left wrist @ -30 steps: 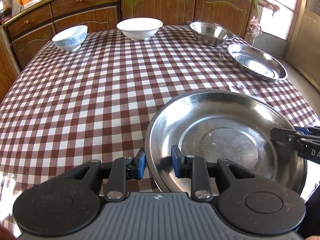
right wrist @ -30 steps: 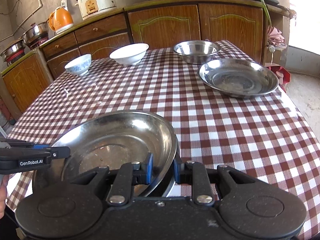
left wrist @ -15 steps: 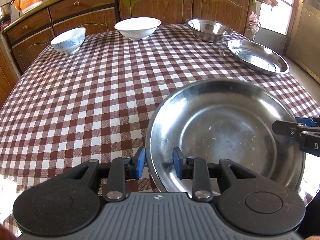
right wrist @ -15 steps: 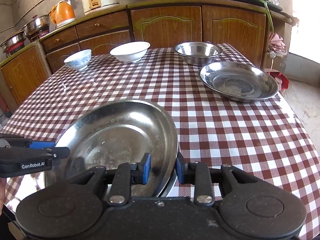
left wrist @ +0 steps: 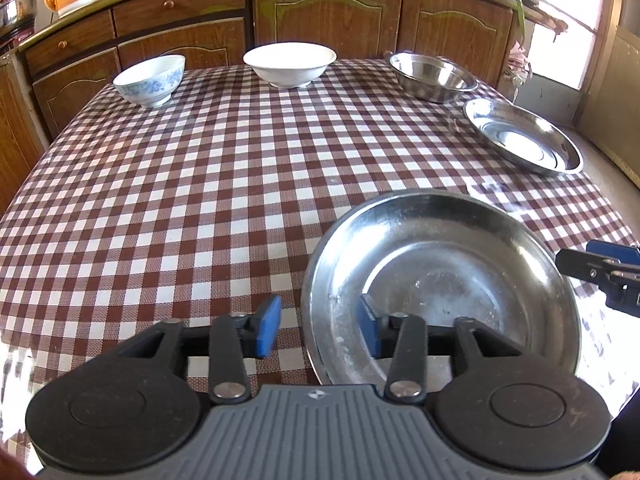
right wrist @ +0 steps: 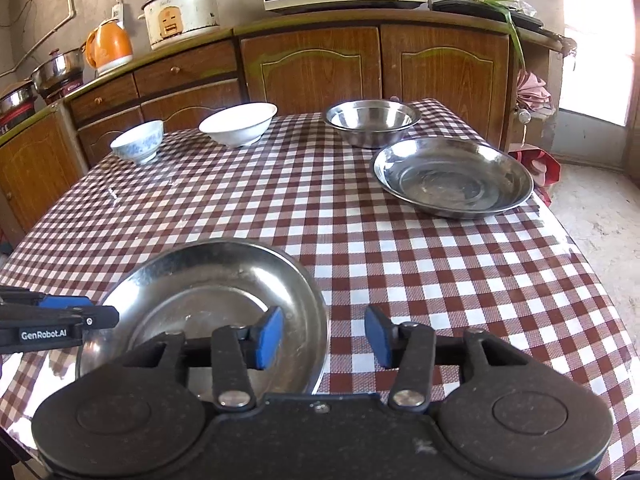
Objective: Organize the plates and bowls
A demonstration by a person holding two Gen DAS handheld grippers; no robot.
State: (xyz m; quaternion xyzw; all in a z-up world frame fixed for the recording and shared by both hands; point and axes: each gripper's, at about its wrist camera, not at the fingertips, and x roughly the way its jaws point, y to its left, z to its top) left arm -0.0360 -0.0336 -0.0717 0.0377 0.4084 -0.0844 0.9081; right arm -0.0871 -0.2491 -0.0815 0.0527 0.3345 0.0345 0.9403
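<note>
Near plate (left wrist: pixel 440 280): polished metal, scuffed, dull smears in well. Far plate (right wrist: pixel 454 178) and steel bowl (right wrist: pixel 372 122): same shiny metal. White bowl (left wrist: pixel 290 64): glazed ceramic, plain, smooth. Blue bowl (left wrist: pixel 150 78): glazed ceramic, blue pattern. Tablecloth (left wrist: pixel 200 184): checked, glossy plastic look, glare at near edge. Cabinets (right wrist: pixel 312 68): varnished wood, worn. Pads (left wrist: pixel 268 328): matt blue. Gripper bodies: matt black plastic.
</note>
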